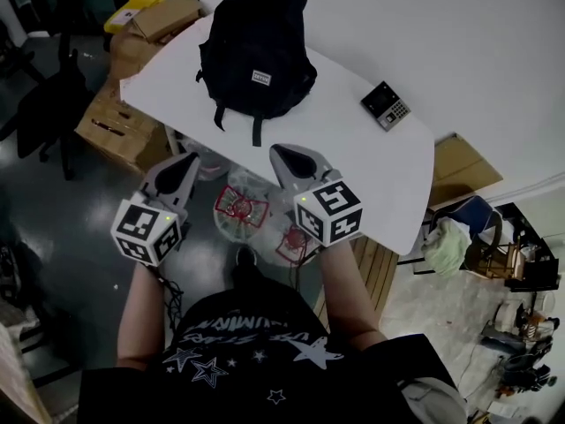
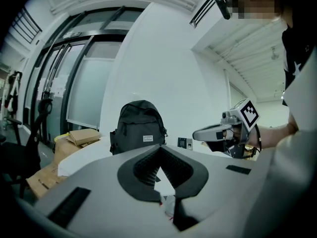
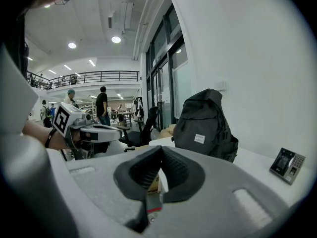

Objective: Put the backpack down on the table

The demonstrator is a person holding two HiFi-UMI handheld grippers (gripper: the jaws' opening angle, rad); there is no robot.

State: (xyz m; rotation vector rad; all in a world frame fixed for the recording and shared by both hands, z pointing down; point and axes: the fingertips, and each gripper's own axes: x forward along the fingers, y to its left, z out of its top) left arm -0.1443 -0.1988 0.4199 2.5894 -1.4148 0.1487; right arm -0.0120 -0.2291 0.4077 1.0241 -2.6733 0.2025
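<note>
The black backpack stands on the desk near its left corner, so the task looks done. The left hand-held gripper and right hand-held gripper are closed and empty, off its near edge.

small white label on the front of the backpack, up by the table's left corner: dark print on it, too small to read in any view. white lettering across the person's shirt, upside down among stars, looks like one long block-capital word, not legible. keypad device toward the table's right edge: keys show, no digits readable. left gripper and right gripper carry black-and-white square markers, patterns only.
</note>
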